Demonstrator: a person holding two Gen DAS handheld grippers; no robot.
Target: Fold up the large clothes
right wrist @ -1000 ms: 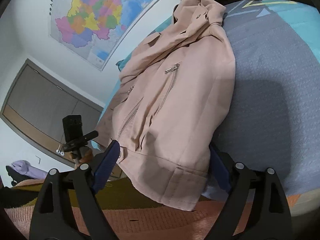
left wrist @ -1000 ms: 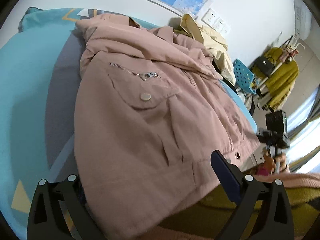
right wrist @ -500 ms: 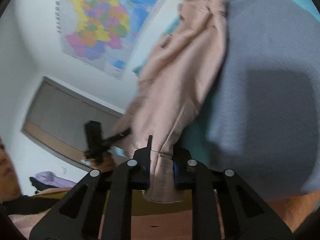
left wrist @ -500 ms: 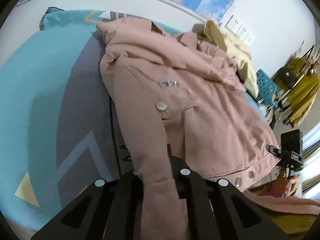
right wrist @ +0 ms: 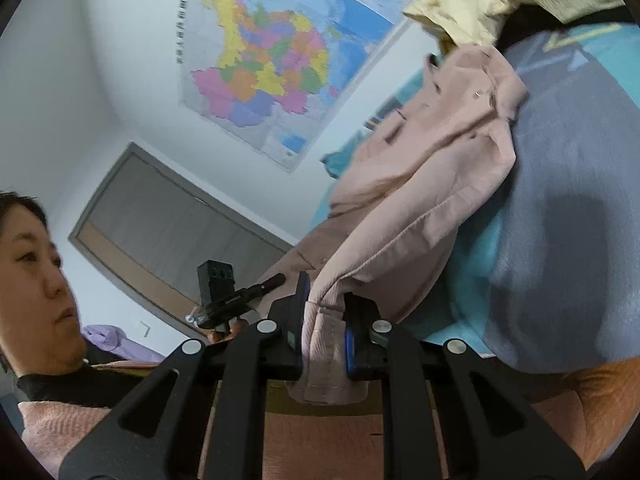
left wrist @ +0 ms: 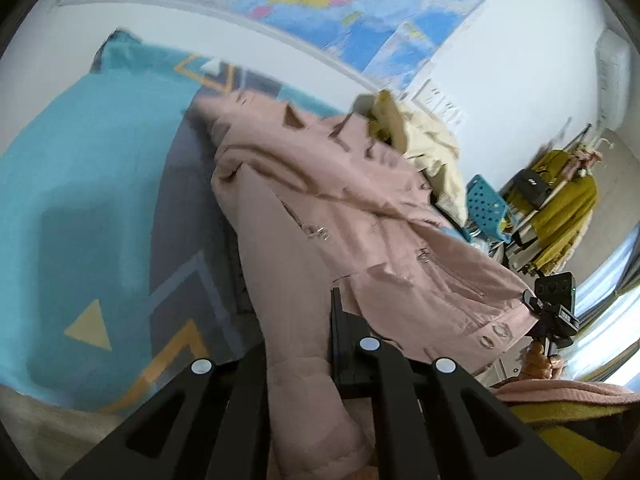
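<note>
Right wrist: jacket (right wrist: 432, 184) hem pinched between jaws.

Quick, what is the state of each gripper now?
Left gripper: closed on the hem of the pink cotton jacket.
Right gripper: closed on the same jacket's hem.

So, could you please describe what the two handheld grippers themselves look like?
Both are matte black. The left gripper and right gripper have angular linkage arms with triangular cut-outs and round silver pivot pins. The right one's finger pads are blue. No cables or markings show.
</note>
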